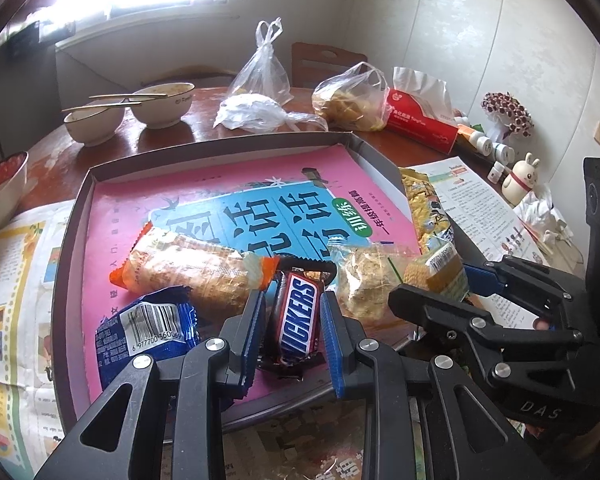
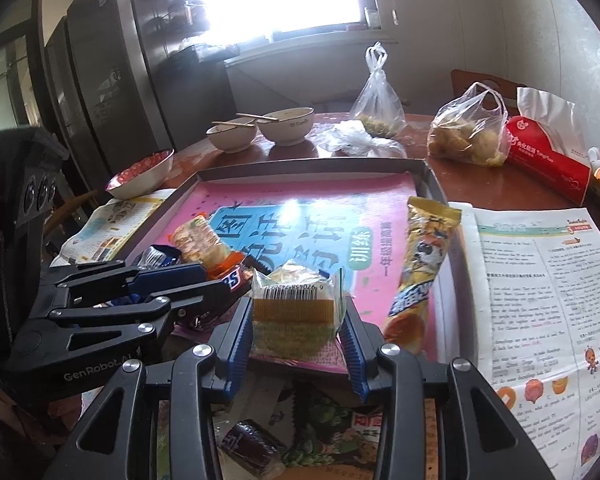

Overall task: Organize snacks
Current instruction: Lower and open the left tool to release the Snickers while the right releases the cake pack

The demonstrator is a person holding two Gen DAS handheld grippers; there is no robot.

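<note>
Along my left gripper, the blue pads are closed on a Snickers bar, holding it over the near part of the shallow tray with its pink and blue lining. Just left of the bar lies a blue wrapped snack, and behind them an orange-ended cracker pack rests at a slant. My right gripper comes in from the right, clamped on a clear-wrapped cake, with another clear-wrapped pastry just beside the Snickers. Along my right gripper, the pads grip that clear-wrapped cake from both sides, barcode up, over the tray's near edge. A long yellow snack pack lies in the tray to the right, along its right wall. My left gripper reaches in from the left with the Snickers end showing between its fingers. Below, a dark wrapped snack lies on the newspaper.
</note>
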